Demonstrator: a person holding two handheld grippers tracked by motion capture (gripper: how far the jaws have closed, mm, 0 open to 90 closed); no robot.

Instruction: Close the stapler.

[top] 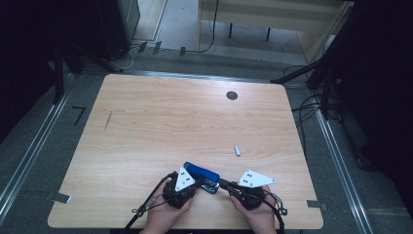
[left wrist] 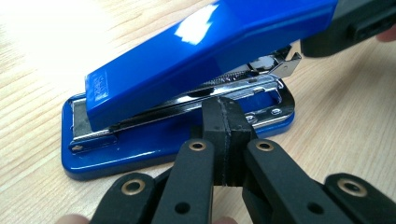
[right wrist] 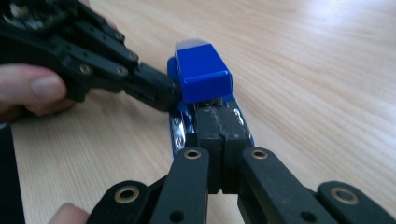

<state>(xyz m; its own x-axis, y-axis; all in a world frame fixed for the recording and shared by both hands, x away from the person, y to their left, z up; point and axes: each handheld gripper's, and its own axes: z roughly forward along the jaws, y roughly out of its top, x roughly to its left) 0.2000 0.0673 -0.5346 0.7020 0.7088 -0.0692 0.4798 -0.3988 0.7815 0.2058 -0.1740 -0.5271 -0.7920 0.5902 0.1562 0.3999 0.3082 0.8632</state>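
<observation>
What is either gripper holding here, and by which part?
Nothing is clamped: the left gripper and the right gripper are shut, their tips pressed against the blue stapler, at its side and its rear end.

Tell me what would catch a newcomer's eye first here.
The blue stapler at the near edge of the wooden table, its top raised, with the shut left gripper and right gripper meeting it from either side. Farther right lies a small staple strip.

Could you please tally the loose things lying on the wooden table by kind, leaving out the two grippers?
Blue stapler: 1
Small grey metal piece: 1
Total: 2
The dark round disc near the far edge looks set into the table, so it is not counted.
</observation>
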